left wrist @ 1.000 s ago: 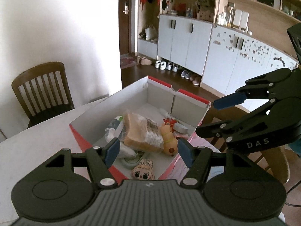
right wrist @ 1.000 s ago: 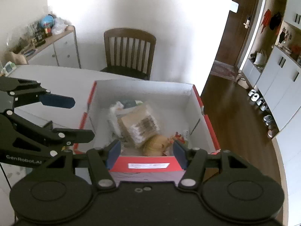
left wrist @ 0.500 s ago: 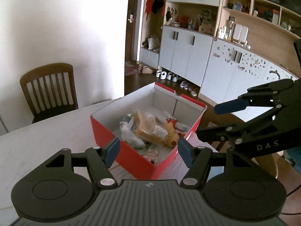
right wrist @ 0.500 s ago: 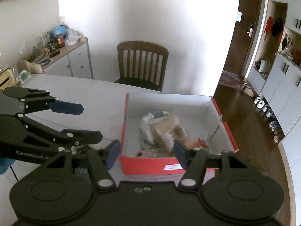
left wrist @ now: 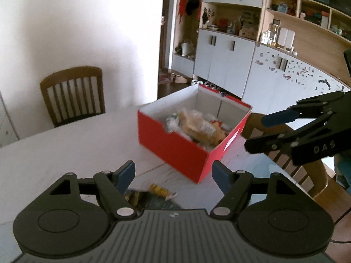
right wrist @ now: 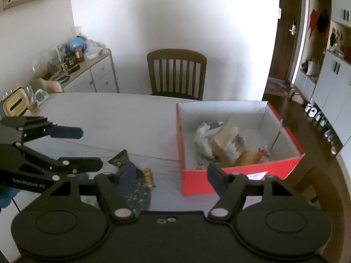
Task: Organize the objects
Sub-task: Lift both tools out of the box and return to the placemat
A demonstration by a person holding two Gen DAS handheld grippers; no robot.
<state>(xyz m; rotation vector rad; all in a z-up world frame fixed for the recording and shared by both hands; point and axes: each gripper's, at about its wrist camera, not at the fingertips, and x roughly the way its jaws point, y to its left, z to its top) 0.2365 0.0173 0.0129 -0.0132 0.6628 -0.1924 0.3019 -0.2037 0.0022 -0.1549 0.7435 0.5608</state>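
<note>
"GenRobot.AI" is printed on the left gripper [right wrist: 68, 146], and "DAS" can be read on the right gripper [left wrist: 263, 131]. A white label, too blurred to read, is stuck on the short outer wall of the red box [right wrist: 221, 179]. The box is red outside and white inside, and is set on the white table [right wrist: 114, 118]. A tan packet [right wrist: 228, 142] and white wrapped items are held in it. Just left of the box, a dark speckled pouch [right wrist: 137, 194] and a small gold tube [right wrist: 147, 174] are seen on the table. Both grippers are held wide open, with nothing gripped, on the near side of the box.
</note>
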